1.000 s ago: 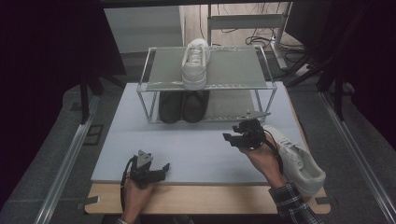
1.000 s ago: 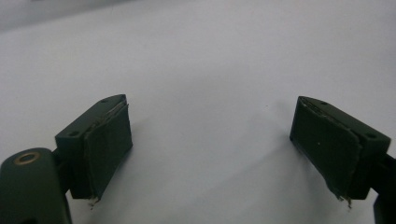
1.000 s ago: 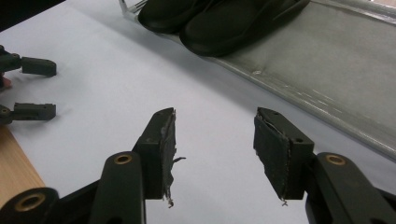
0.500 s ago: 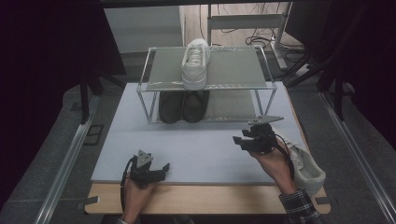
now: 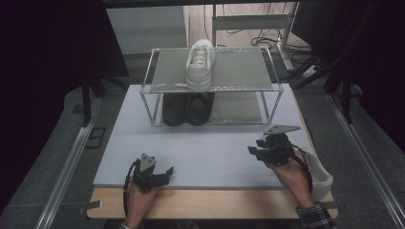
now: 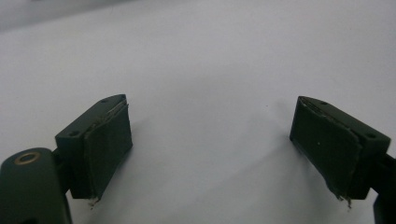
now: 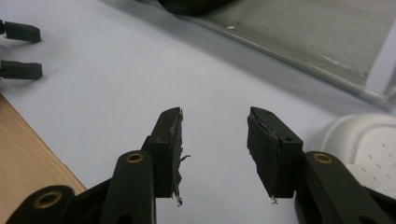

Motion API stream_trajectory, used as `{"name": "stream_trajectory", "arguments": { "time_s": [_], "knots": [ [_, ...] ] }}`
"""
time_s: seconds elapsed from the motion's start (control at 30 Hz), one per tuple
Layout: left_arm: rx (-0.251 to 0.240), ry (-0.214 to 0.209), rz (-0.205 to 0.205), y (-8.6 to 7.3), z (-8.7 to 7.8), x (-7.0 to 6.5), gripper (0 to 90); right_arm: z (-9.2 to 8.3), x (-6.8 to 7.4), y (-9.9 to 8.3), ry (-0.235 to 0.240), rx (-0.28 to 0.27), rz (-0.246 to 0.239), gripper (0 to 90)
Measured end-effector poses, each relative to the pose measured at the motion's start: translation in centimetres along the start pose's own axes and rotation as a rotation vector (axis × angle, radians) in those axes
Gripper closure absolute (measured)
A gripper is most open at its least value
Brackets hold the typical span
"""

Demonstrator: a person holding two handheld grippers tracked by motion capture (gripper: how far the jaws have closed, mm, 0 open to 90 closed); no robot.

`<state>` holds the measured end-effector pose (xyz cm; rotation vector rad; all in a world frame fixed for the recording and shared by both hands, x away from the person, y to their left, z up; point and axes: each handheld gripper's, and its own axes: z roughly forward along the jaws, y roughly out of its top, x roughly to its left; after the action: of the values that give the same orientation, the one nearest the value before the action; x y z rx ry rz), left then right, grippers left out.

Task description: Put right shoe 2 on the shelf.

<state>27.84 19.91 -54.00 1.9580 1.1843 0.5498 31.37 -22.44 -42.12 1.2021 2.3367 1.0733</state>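
Right now your right gripper [image 5: 254, 151] sits low beside the white shoe [image 5: 319, 172] at the table's [image 5: 215, 152] right edge, jaws just narrowing, part open, nothing between them. Your left gripper [image 5: 165, 172] rests wide open and empty near the front edge. No readable writing anywhere.

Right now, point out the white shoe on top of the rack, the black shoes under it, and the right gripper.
white shoe [image 5: 199, 64], high view, on its laces.
black shoes [image 5: 186, 108], high view, where the pair meets.
right gripper [image 7: 214, 140], right gripper view, midway between its open fingertips.
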Motion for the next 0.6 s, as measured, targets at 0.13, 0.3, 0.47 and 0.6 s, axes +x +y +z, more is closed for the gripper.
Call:
{"name": "stream_trajectory", "arguments": {
  "time_s": [0.13, 0.3, 0.47, 0.6],
  "knots": [
    [-0.002, 0.0, -0.002, 0.0, 0.0, 0.0, 12.2, -0.8, -0.4, -0.6, -0.013, 0.004, 0.007, 55.3],
    [-0.002, 0.0, -0.003, 0.0, 0.0, 0.0, 12.2, -1.5, -0.8, -1.5, -0.039, 0.029, 0.011, 58.5],
    [0.001, -0.001, -0.001, 0.0, 0.0, 0.0, 12.2, -2.6, -1.2, -2.2, -0.067, 0.033, 0.025, 61.3],
    [0.0, 0.0, -0.001, 0.0, 0.0, 0.0, 12.2, -3.6, -1.5, -2.6, -0.085, 0.039, 0.03, 62.3]
  ]
}}
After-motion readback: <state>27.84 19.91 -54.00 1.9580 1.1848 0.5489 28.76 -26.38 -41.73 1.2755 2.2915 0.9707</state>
